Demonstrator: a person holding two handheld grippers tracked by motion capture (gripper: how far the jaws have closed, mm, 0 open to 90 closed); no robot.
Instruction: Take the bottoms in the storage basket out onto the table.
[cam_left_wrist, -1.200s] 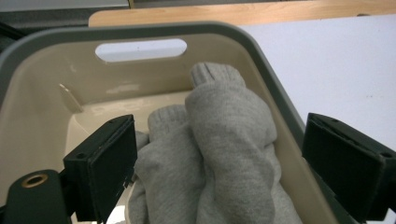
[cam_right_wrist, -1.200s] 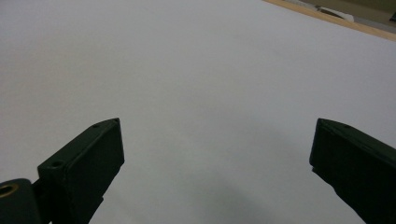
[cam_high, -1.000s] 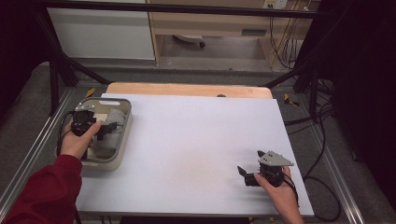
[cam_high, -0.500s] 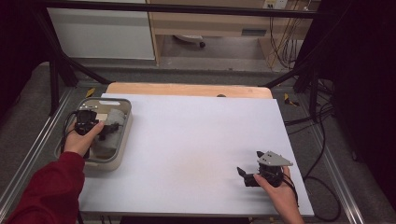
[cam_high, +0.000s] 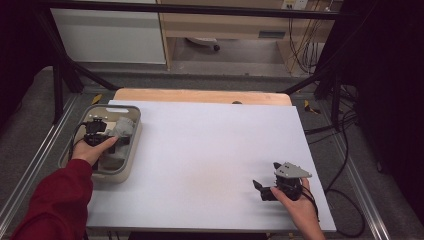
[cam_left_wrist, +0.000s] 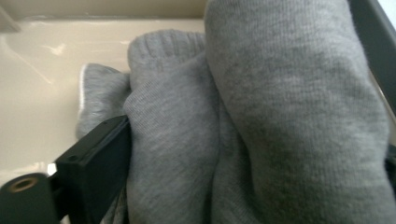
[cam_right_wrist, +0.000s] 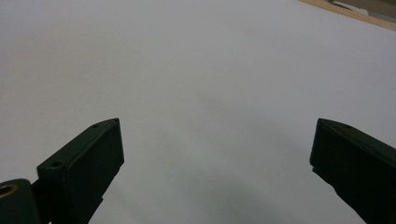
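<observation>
The left claw (cam_high: 116, 136) is pinched onto a bundle of grey socks (cam_left_wrist: 243, 121) inside the beige tub (cam_high: 131, 150) at the tabletop's (cam_high: 210, 150) left edge. The right claw (cam_high: 258, 187) is held spread wide, low over bare tabletop.

The person wore a dark red sleeve (cam_high: 57, 200) on the arm nearer the left edge of the bench (cam_high: 210, 150); the other forearm, toward the bench's right edge, was bare. The left gripper (cam_high: 97, 134) was black, with a thin black cable looping from it. The right gripper (cam_high: 265, 189) was black too, topped by a grey three-cornered plate (cam_high: 291, 170), a black cable trailing off it. In the right gripper view its jaws were flat, blocky and matte black, each with a small round hole near the tip.
</observation>
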